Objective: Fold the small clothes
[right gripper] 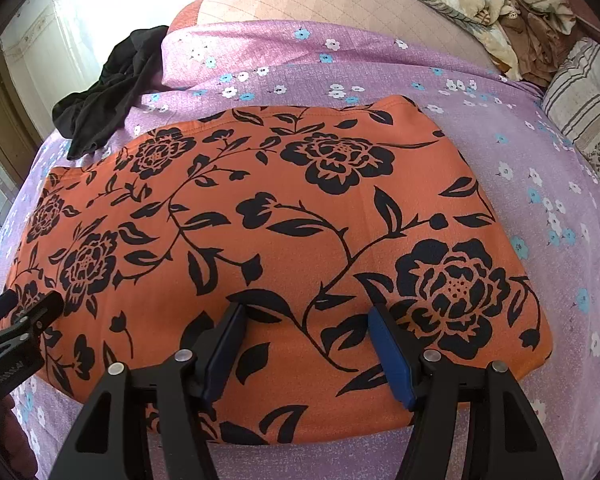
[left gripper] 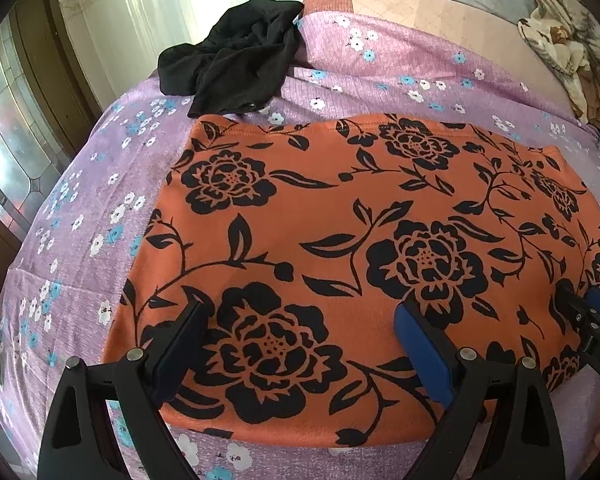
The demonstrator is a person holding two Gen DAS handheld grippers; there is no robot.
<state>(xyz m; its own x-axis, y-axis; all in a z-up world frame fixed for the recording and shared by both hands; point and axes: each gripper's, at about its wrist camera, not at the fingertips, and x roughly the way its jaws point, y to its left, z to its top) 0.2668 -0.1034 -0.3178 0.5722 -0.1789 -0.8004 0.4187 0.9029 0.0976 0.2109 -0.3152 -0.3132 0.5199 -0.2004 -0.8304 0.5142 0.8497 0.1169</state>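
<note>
An orange garment with black flowers [left gripper: 340, 216] lies flat in a folded rectangle on the purple flowered bedsheet [left gripper: 60, 240]; it also shows in the right wrist view [right gripper: 284, 220]. My left gripper [left gripper: 300, 320] is open, its fingers over the garment's near left part, holding nothing. My right gripper [right gripper: 304, 320] is open over the garment's near right part, also empty. The right gripper's tips show in the left wrist view [left gripper: 580, 304], and the left gripper's tip shows in the right wrist view [right gripper: 24, 308].
A crumpled black garment [left gripper: 236, 56] lies at the far left of the bed, also in the right wrist view [right gripper: 108, 88]. A rumpled patterned blanket [right gripper: 500, 12] and a striped pillow [right gripper: 588, 104] sit at the far right. A door with glass stands left [left gripper: 4, 152].
</note>
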